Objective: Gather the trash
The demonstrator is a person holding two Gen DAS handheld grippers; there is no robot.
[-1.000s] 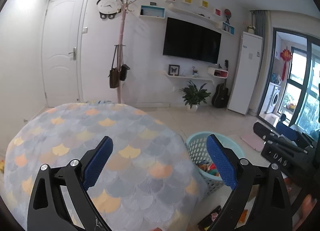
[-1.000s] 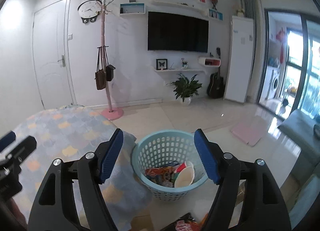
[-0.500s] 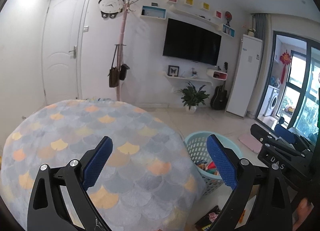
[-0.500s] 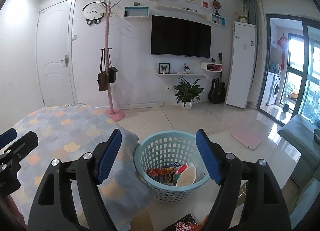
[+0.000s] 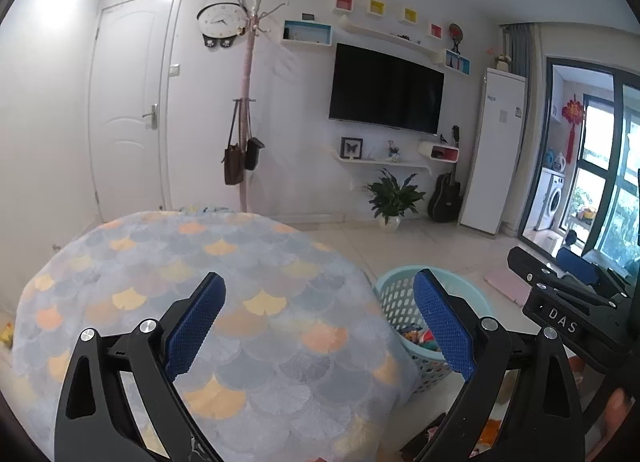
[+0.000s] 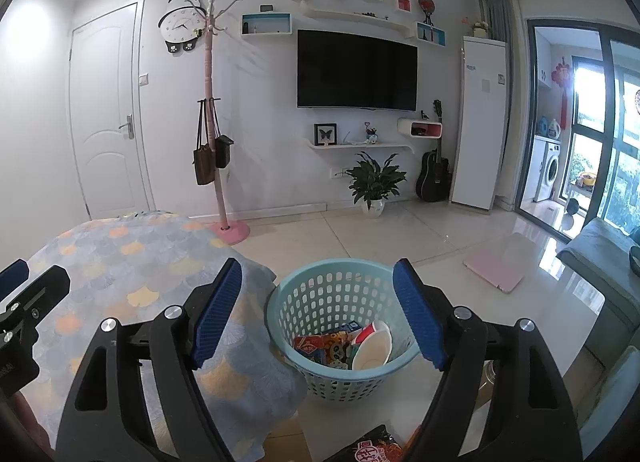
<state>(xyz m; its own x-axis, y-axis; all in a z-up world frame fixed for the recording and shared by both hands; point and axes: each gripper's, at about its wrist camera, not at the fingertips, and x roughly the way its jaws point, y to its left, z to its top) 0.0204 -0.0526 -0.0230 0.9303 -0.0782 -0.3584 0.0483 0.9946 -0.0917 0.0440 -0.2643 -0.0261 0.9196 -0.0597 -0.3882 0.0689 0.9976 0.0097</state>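
Trash: I see snack wrappers (image 6: 320,344) and a white paper cup (image 6: 374,348) with a red outside lying in the bottom of the basket, the cup tipped on its side to the right of the wrappers.
Basket: the light blue perforated basket (image 6: 340,302) stands on the tiled floor (image 6: 360,234), just beside the draped edge of the table; from my right wrist camera it sits framed between my two fingers, lower and farther out than the pads.
Right gripper: my right gripper (image 6: 318,310) hovers above the basket with its jaws opening; nothing is between the blue pads (image 6: 218,312), and they touch nothing.
Packet: a red and black printed packet (image 6: 372,448) lies at the bottom edge of the right view, nearer to me than the basket; I cannot tell what it rests on.
Left gripper: my left gripper (image 5: 318,318) is held over the table with its jaws spread wide and empty; the basket (image 5: 400,294) shows partly behind its right finger.
Table: a cloth with a grey, orange and yellow scale pattern (image 5: 200,262) covers it and hangs down on the basket's side.
Room: a television (image 6: 356,69) hangs on the far wall, a pink coat stand (image 6: 212,121) with bags to its left, a potted plant (image 6: 374,181) and a guitar (image 6: 434,169) below it.
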